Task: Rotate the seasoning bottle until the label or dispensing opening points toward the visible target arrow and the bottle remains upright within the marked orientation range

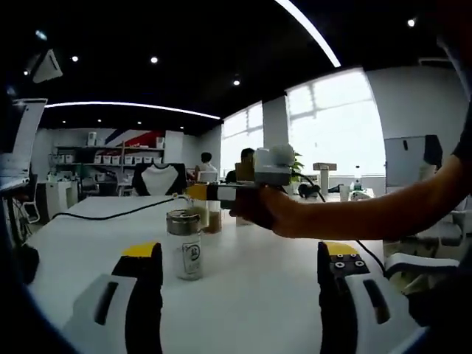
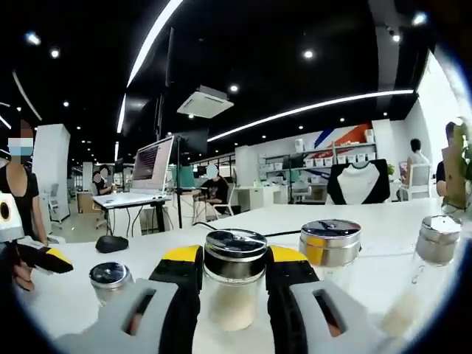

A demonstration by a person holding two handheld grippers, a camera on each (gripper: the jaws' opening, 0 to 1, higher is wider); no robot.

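Right tongs [image 2: 234, 295]: yellow-tipped black jaws, closed in on either side of the seasoning bottle [image 2: 234, 280] just below its cap. The jaws look to be touching the glass, though whether they press firmly cannot be told.

Seasoning bottle, right gripper view: small clear glass shaker, shiny metal lid, pale powder filling the lower part. Upright on the desk [image 2: 383, 214]. Likely light, rigid and breakable; the smooth glass and polished lid are probably slippery. Best hold is judged to be on the glass shoulder under the lid, where the jaws now sit, so a twist keeps it vertical. No target arrow can be made out in either view.

Left tongs [image 1: 240, 276]: jaws spread wide apart, holding nothing. A labelled glass shaker [image 1: 184, 245] stands upright beyond them, nearer the left jaw.

Other items, right gripper view: yellow-filled shaker [image 2: 330, 247] behind and to the right; another shaker [image 2: 436, 240] at the far right; low metal-lidded jar [image 2: 110, 277] to the left; black computer mouse [image 2: 111, 243] further back.

Desk: white, smooth, glossy; a bottle would likely slide easily on it. A black cable [image 1: 110, 214] runs across it.

Room: open office, dark ceiling with strip lights, bright windows [image 1: 335, 122], shelves, a monitor [image 2: 153, 166], seated people.
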